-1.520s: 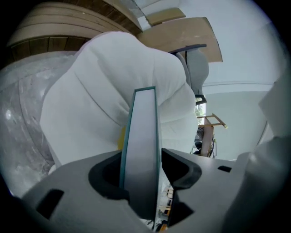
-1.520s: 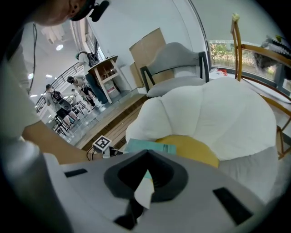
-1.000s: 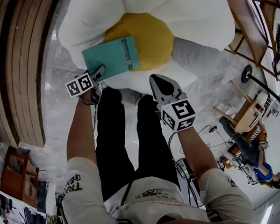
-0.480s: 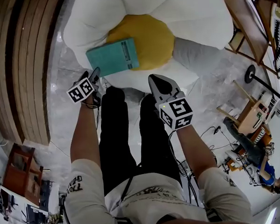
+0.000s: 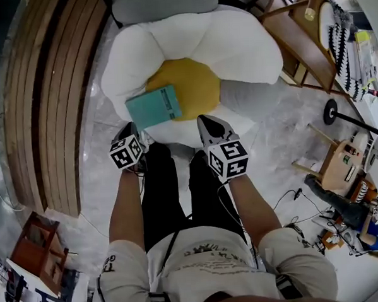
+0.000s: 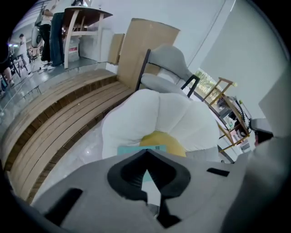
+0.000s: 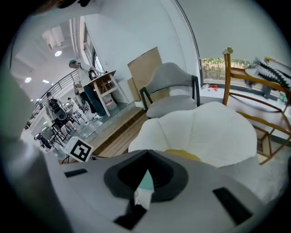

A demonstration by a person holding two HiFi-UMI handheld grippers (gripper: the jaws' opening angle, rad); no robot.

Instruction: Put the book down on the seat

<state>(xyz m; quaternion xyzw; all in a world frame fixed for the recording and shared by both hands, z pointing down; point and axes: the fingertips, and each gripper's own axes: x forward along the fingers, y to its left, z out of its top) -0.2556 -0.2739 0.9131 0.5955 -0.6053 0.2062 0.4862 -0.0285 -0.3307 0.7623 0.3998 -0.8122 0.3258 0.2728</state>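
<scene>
One teal book, one flower seat, two grippers.
The single thin, teal, rectangular paperback book (image 5: pixel 154 107) lies closed and flat on the white petal-shaped cushion seat (image 5: pixel 234 47). It overlaps the near left edge of the seat's yellow round centre (image 5: pixel 195 84), with a pale strip of print along its right edge. The left gripper (image 5: pixel 133 127) has just closed its jaws on nothing. The right gripper (image 5: pixel 206 120) is likewise clenched and empty. Both hang just short of the seat's front.
</scene>
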